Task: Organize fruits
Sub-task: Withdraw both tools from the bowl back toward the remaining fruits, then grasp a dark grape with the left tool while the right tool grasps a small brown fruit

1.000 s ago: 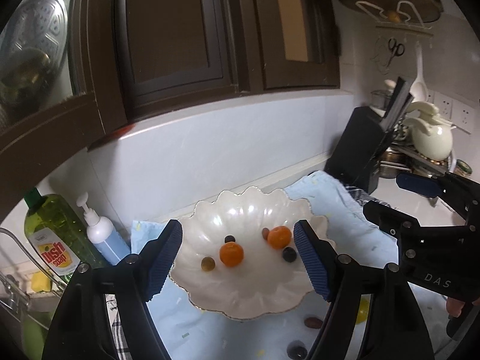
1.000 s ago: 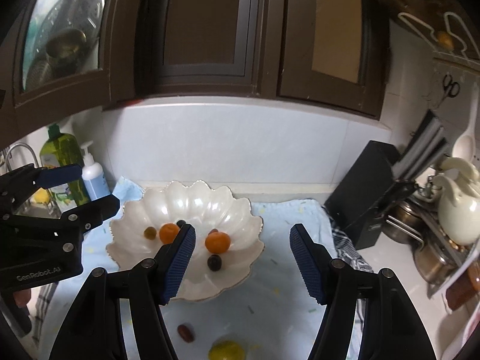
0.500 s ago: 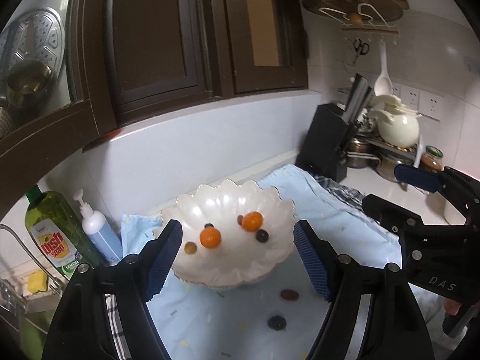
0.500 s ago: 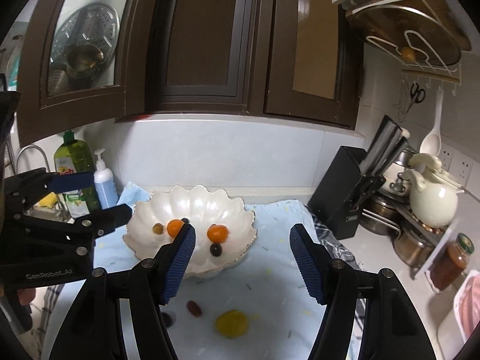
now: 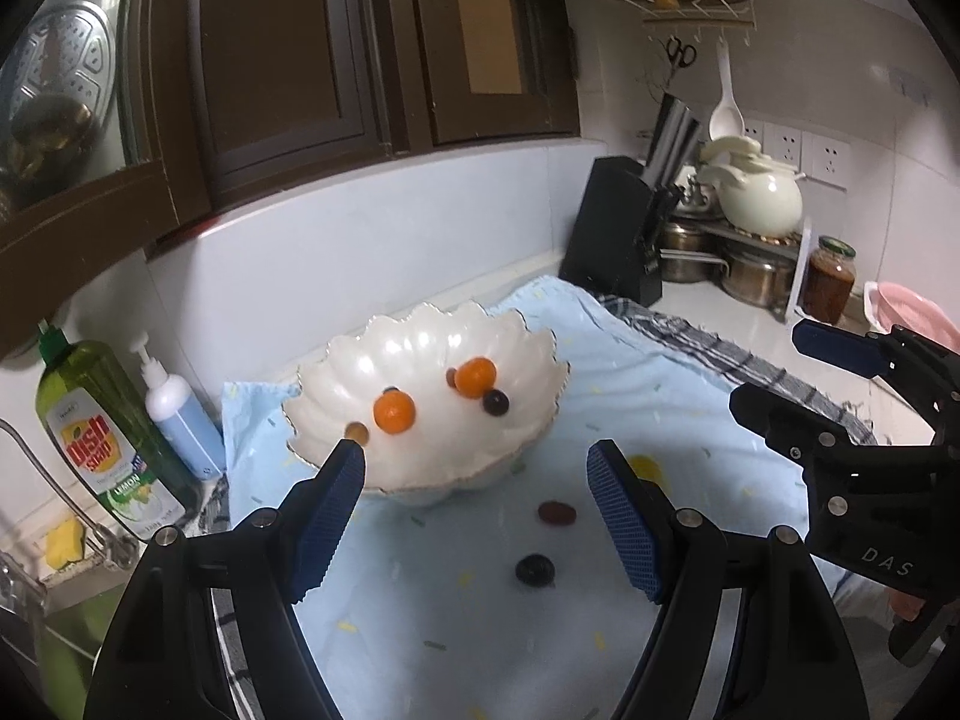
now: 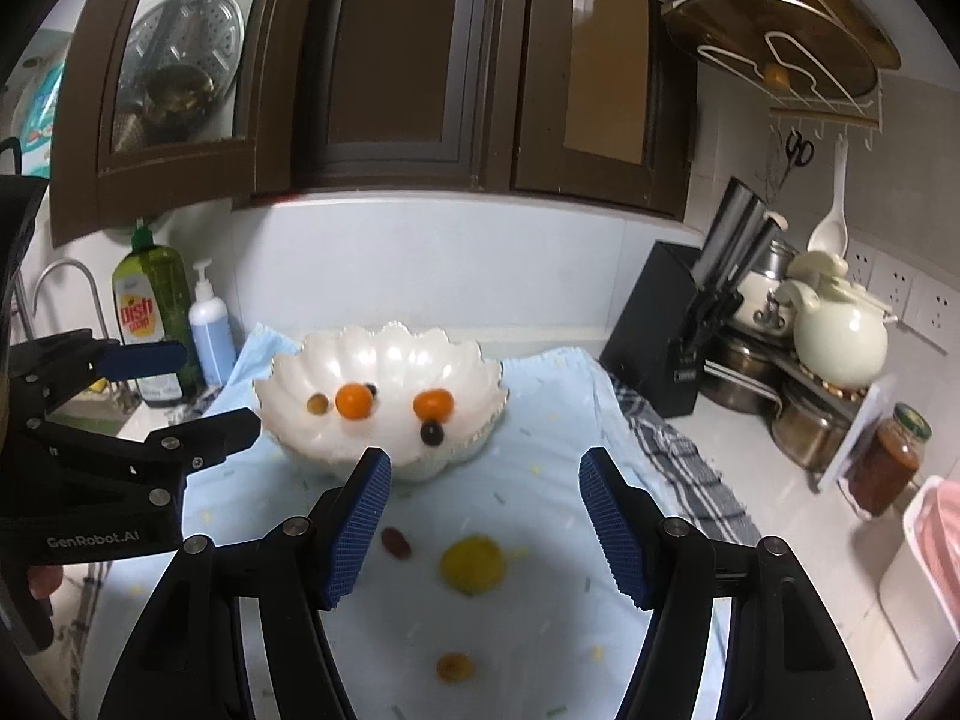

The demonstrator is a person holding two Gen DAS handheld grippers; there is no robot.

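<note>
A white scalloped bowl [image 5: 528, 330] [image 6: 390, 348] stands on a light blue cloth [image 5: 420, 600] and holds two orange fruits [image 5: 394, 412] [image 6: 353, 401], a dark grape [image 5: 495, 402] and other small fruits. On the cloth in front lie a red fruit [image 5: 556, 513] [image 6: 396, 542], a dark fruit [image 5: 534, 569], a yellow fruit [image 6: 472, 564] and a small brownish one [image 6: 453, 667]. My left gripper [image 5: 477, 516] is open and empty above the cloth, short of the bowl. My right gripper [image 6: 483, 519] is open and empty above the loose fruits.
Dish soap [image 5: 99, 438] and a pump bottle [image 5: 180, 414] stand left of the bowl by the sink. A black knife block [image 6: 660, 330], a white kettle [image 6: 840, 336], pots and a jar [image 6: 888, 456] stand at the right. Dark cabinets hang above.
Both grippers have drawn back and up from the bowl. The bowl looks smaller and farther, and more loose fruits on the cloth have come into view.
</note>
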